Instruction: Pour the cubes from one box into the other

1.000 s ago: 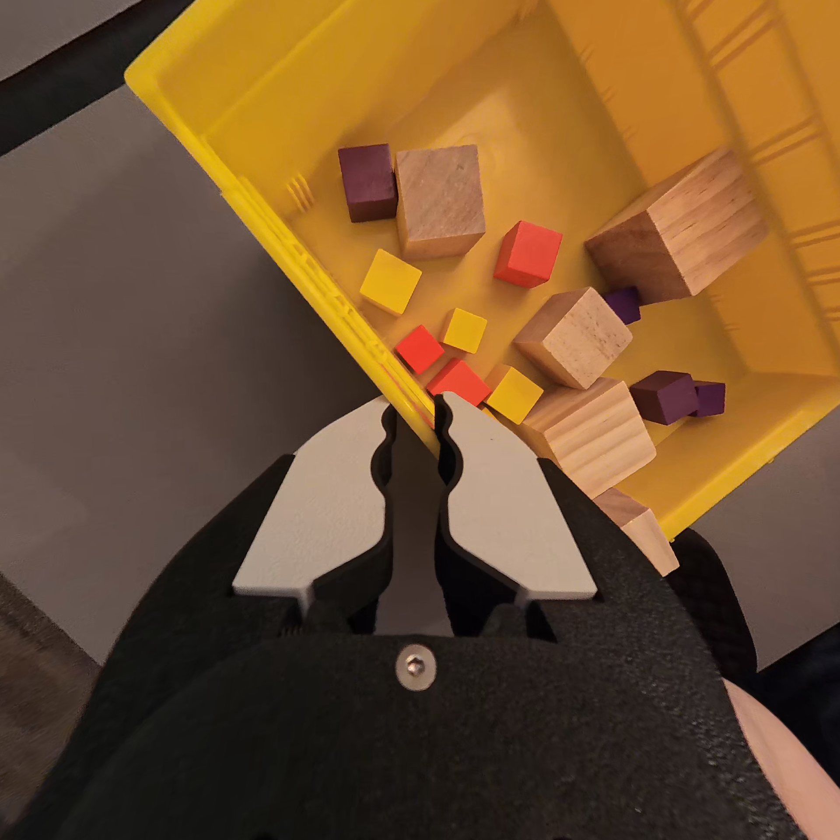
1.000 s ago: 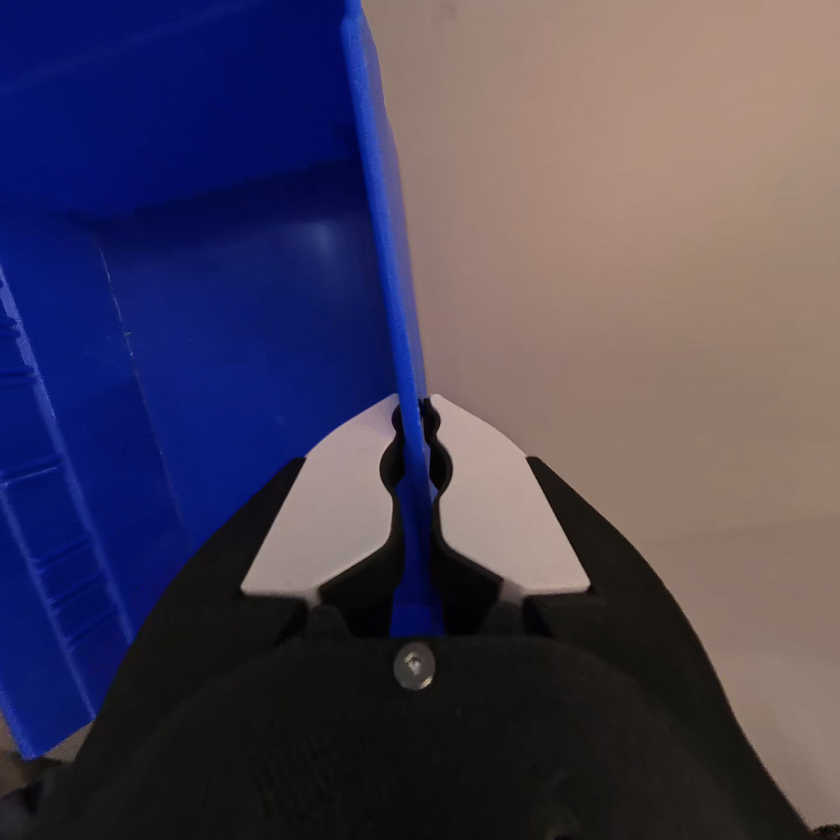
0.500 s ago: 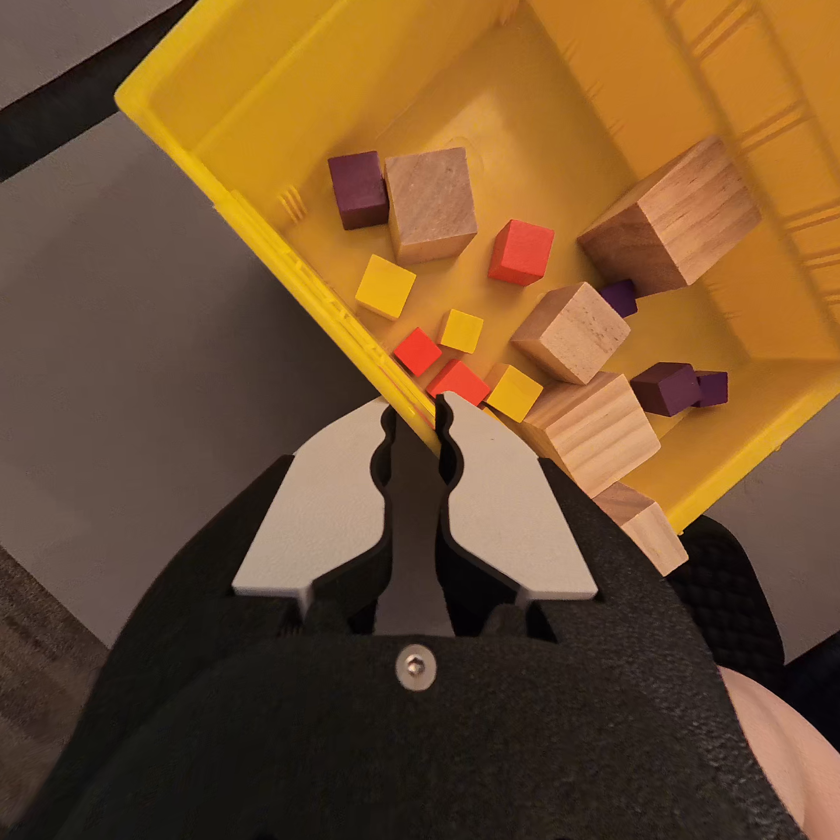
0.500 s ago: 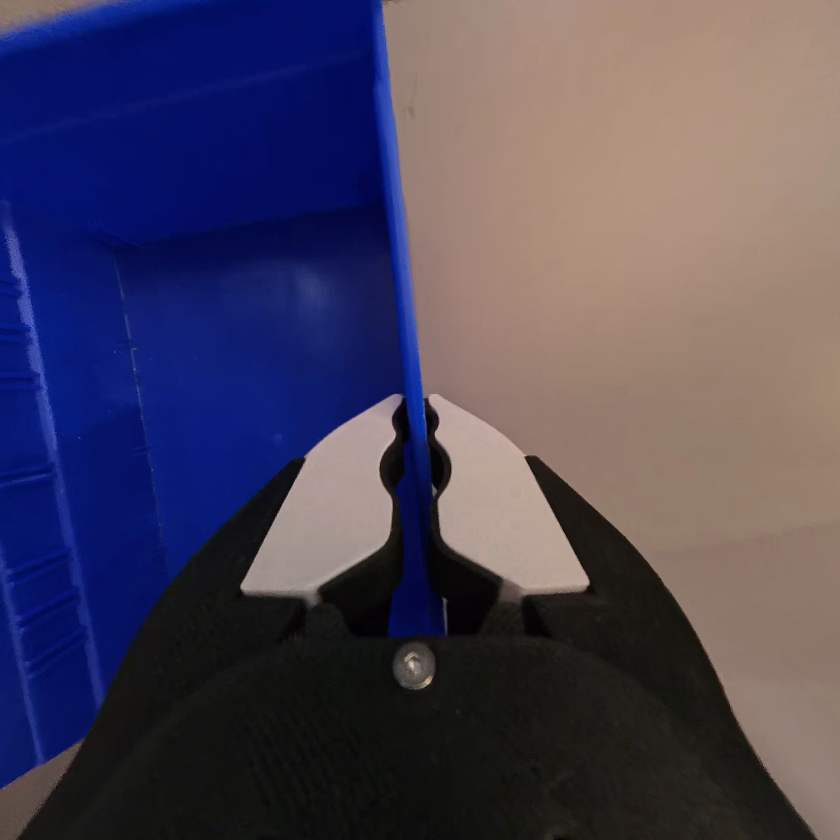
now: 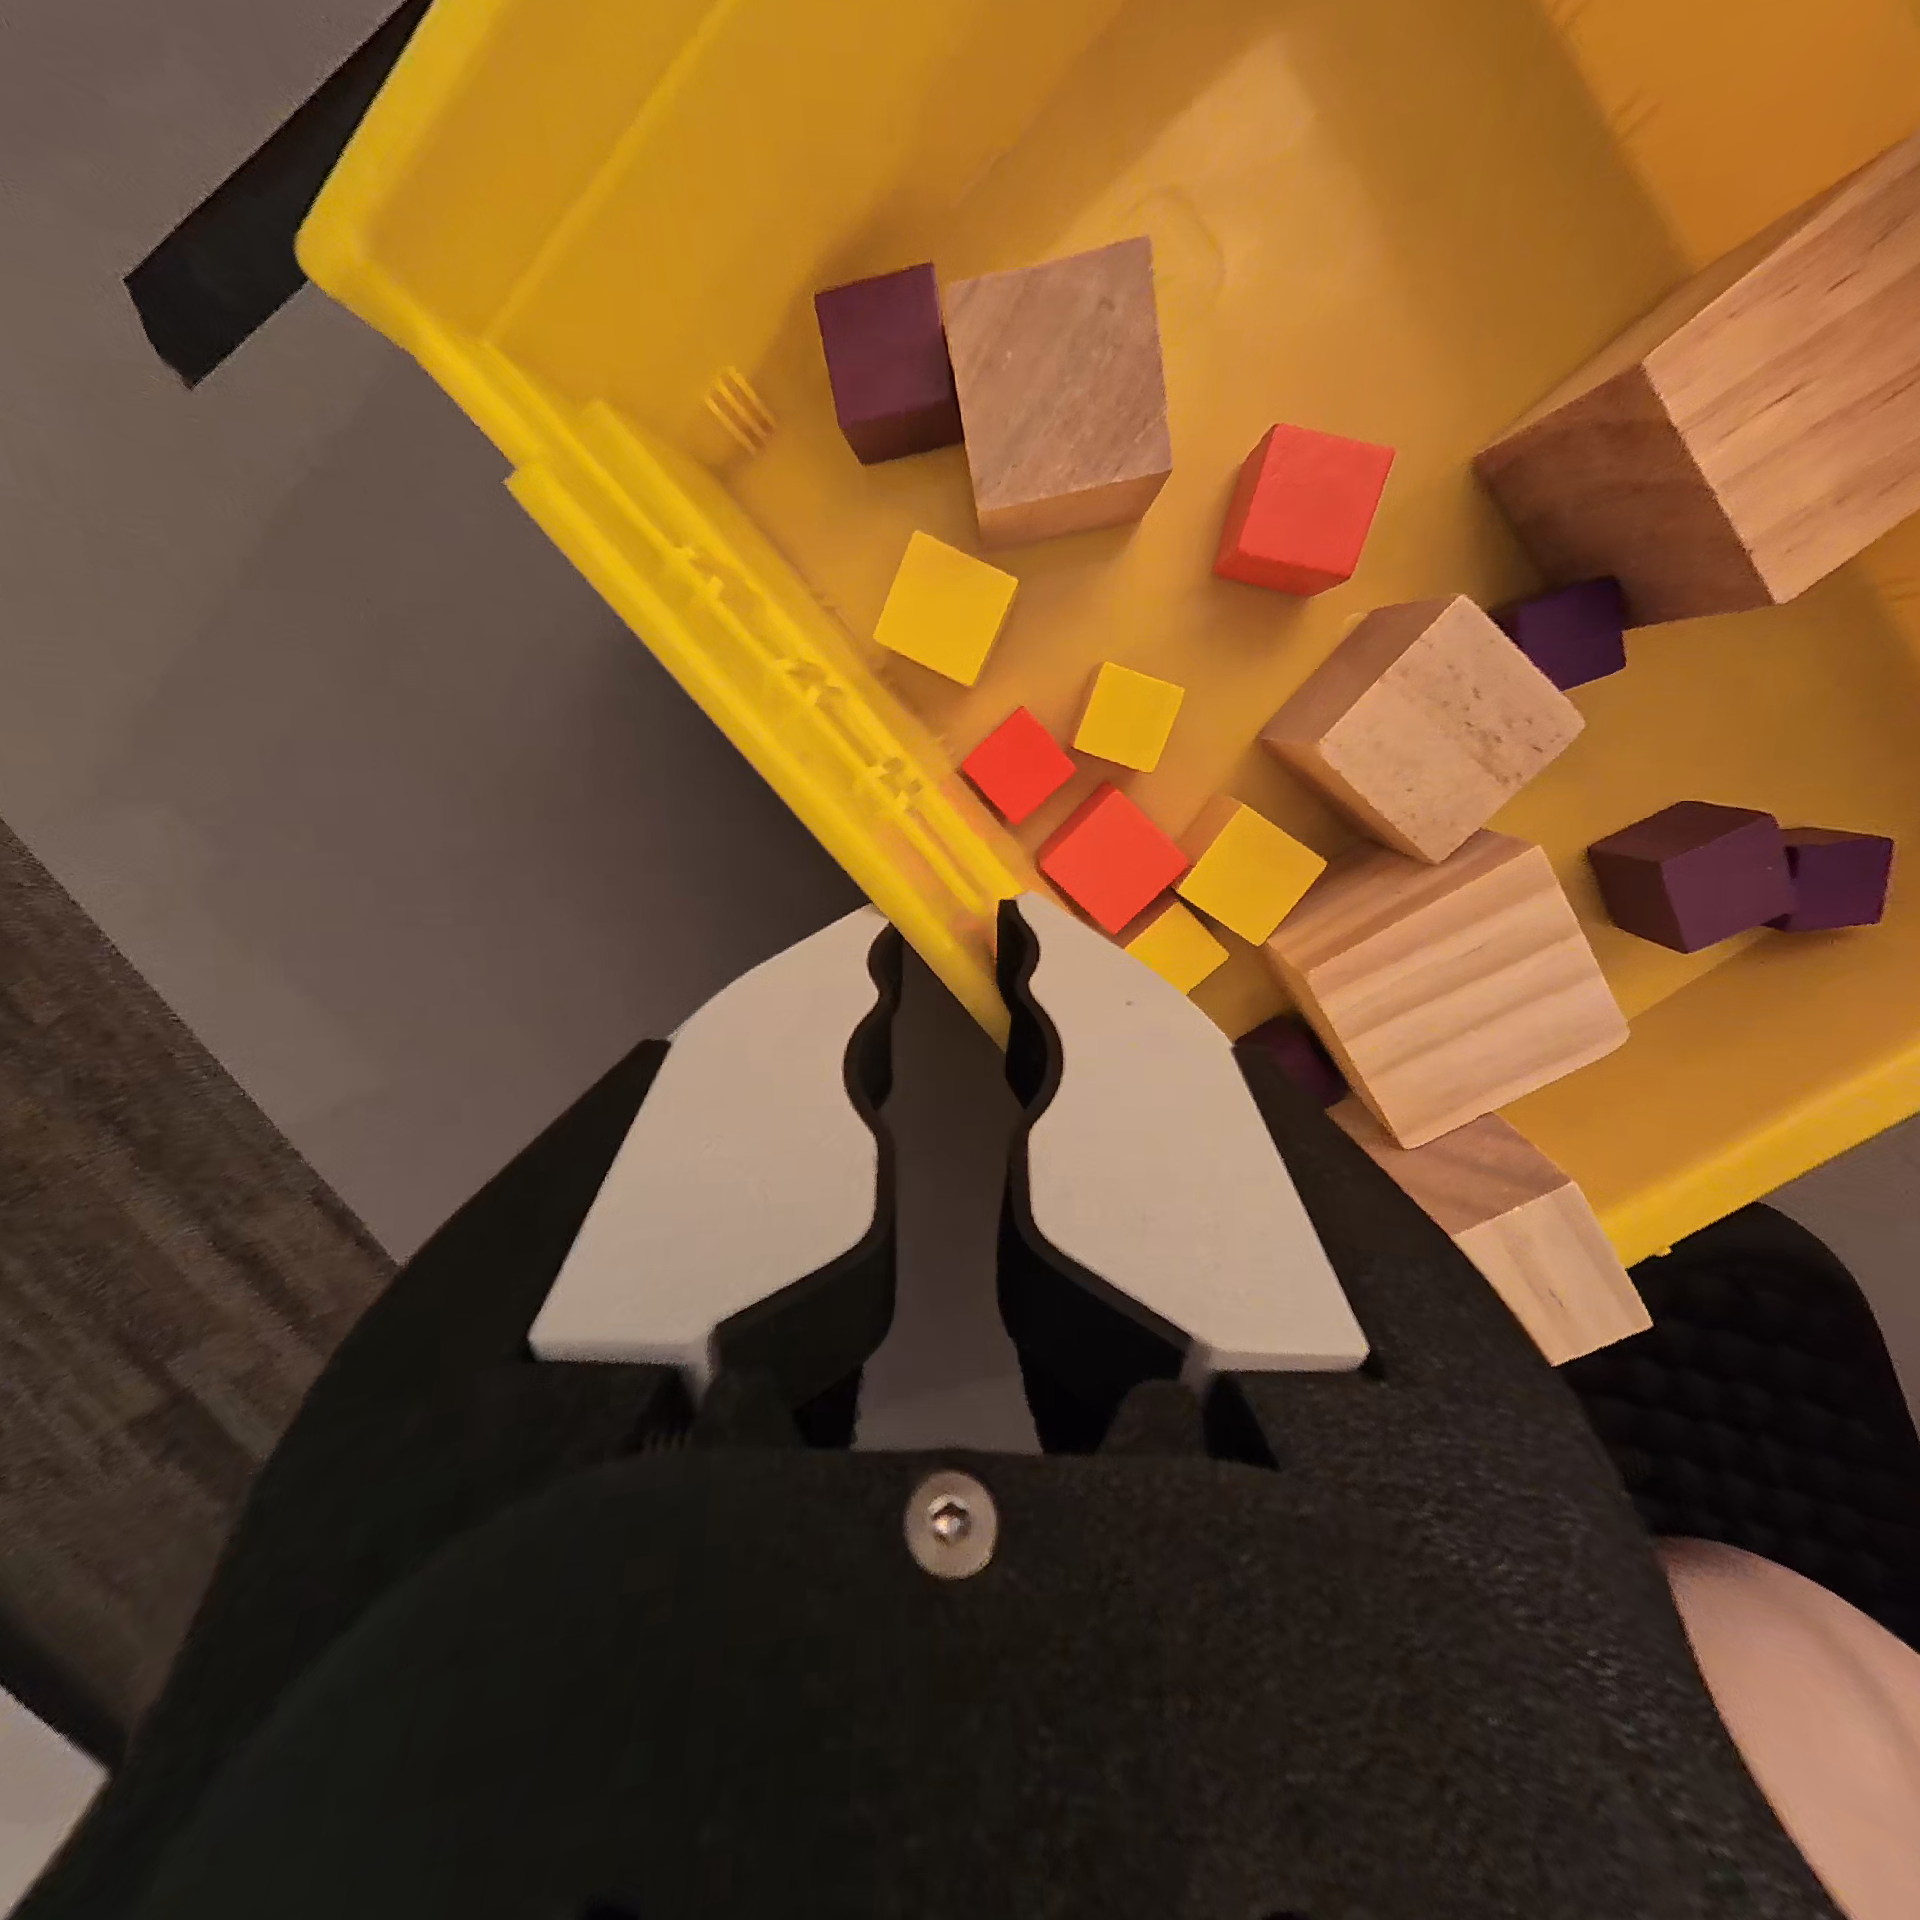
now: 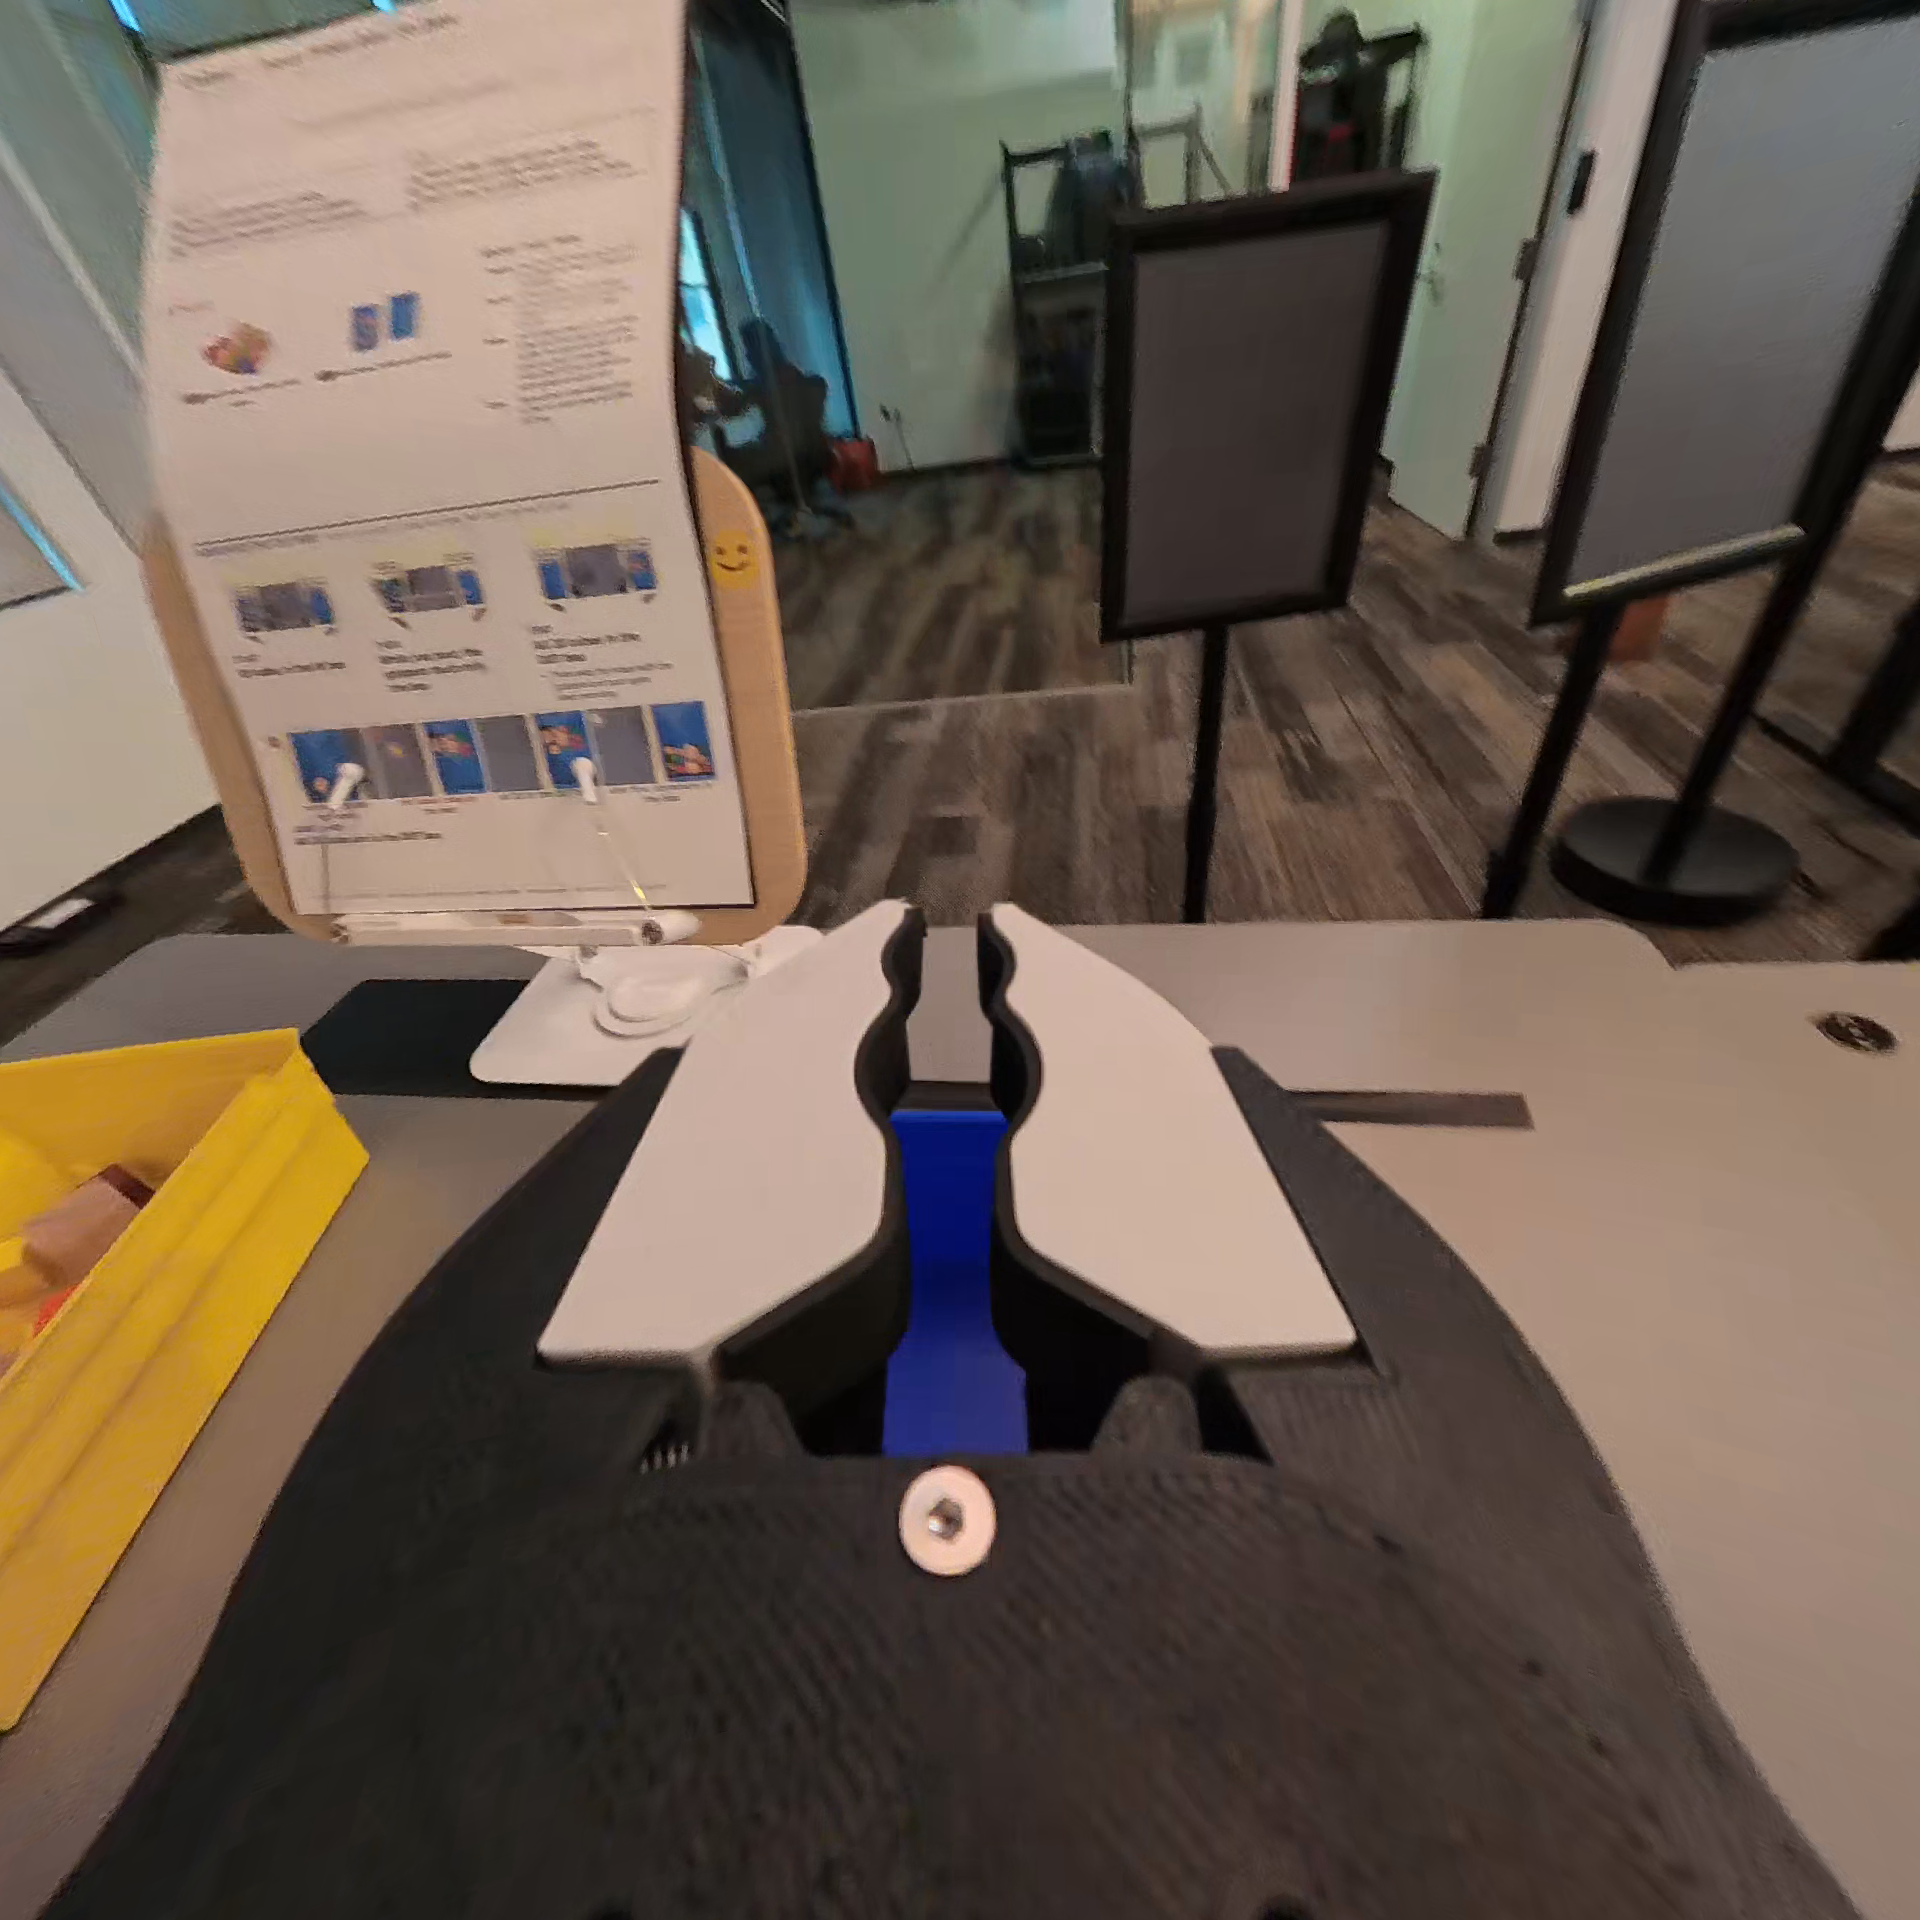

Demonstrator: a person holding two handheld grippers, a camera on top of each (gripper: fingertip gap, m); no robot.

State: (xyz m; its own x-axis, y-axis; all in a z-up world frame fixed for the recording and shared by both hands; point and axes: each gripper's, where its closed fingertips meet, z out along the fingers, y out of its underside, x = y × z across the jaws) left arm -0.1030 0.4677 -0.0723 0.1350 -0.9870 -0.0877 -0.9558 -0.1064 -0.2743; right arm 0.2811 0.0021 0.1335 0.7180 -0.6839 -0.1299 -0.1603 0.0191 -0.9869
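Left wrist view. My left gripper [image 5: 948,920] is clamped on the long side wall of the yellow box [image 5: 665,561], with one finger [image 5: 769,1122] outside the wall and the other inside. I judge this grip serves to steady the box while it receives cubes. All the cubes seen here lie on the floor of the yellow box. Plain wooden blocks [image 5: 1423,727] sit toward the far side from the gripped wall. Small red cubes [image 5: 1112,857] and yellow cubes [image 5: 943,606] lie close beside that wall. Purple cubes [image 5: 888,364] are scattered among them; one touches a wooden block. The yellow box rests on a grey table [image 5: 312,644], as far as I can tell.

Right wrist view. My right gripper [image 6: 950,925] has its fingers slightly parted. A strip of the blue box [image 6: 951,1288] shows deep between them, near the screw. I cannot tell whether the fingers press on the strip or stand clear of it. The tips point level across the table, away from the yellow box [image 6: 156,1268], which lies to their left with blocks visible inside. No cube shows in the blue box, of which only this strip is in view. I judge the pour is finished and the blue box is being set down. A sheet of paper on a stand [image 6: 447,499] rises beyond the yellow box, at the far table edge.
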